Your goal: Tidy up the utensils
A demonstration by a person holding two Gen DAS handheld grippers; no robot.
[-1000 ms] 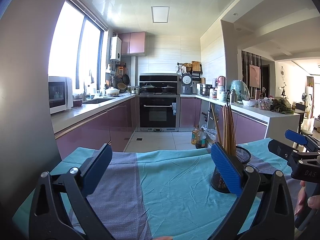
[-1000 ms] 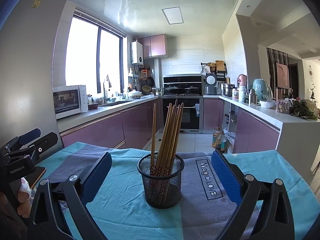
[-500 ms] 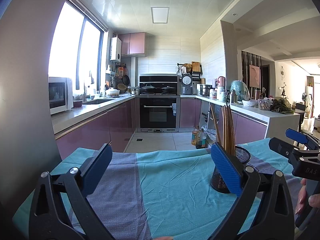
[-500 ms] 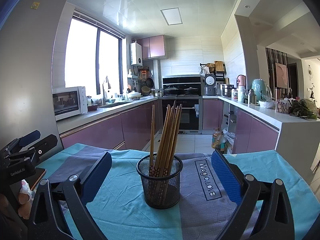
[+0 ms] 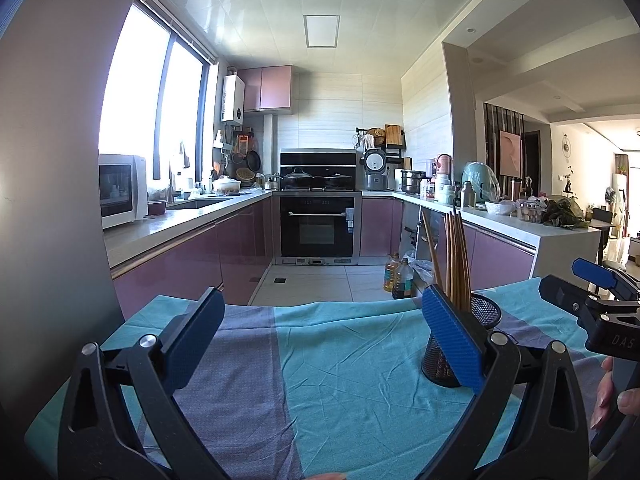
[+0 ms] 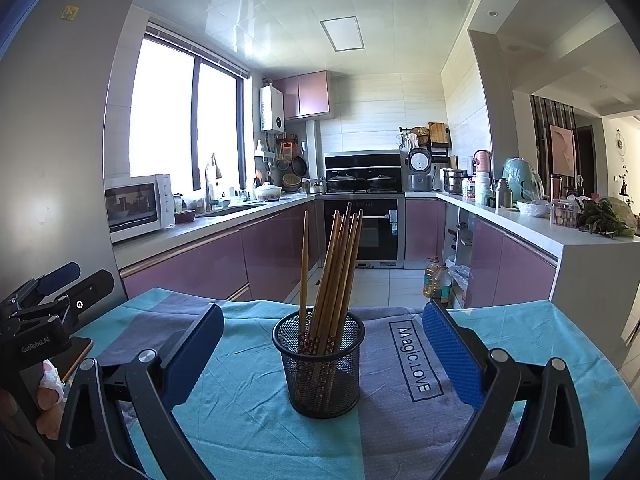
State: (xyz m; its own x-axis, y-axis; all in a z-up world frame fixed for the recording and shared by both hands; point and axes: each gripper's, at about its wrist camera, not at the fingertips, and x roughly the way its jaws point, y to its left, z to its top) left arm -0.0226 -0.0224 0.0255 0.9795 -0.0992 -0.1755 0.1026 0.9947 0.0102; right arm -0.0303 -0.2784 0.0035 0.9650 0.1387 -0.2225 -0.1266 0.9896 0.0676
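Teal-and-purple striped cloth covers table, printed "Magic.LOVE". White microwave on left grey counter. Black built-in oven at back wall. Two amber oil bottles on tiled floor. Leafy greens on right counter.

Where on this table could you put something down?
The cloth is bare between the left gripper fingers, left of the mesh cup of chopsticks. The cloth right of the cup, beyond the printed label, is free too.
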